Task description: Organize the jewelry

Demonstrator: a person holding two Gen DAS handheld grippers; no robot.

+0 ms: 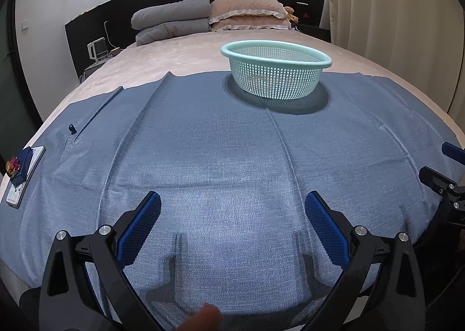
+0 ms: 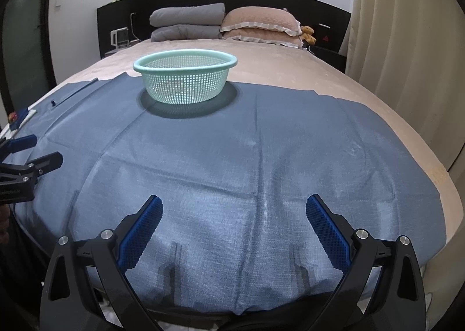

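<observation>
A mint-green mesh basket (image 1: 276, 69) stands on a blue cloth (image 1: 218, 156) spread over a bed; it also shows in the right wrist view (image 2: 184, 81). At the cloth's far left, a dark blue jewelry box (image 1: 21, 165) with a reddish beaded piece (image 1: 12, 166) on it rests on a flat card; in the right wrist view the box (image 2: 18, 119) shows at the left edge. A small dark item (image 1: 71, 128) lies on the cloth nearby. My left gripper (image 1: 232, 206) is open and empty above the cloth's near part. My right gripper (image 2: 234, 209) is open and empty too.
Folded grey quilts (image 1: 171, 20) and pink pillows (image 1: 247, 14) lie at the bed's head against a black headboard. A curtain (image 1: 392, 26) hangs on the right. A bedside table with a small appliance (image 1: 97, 49) stands at the left.
</observation>
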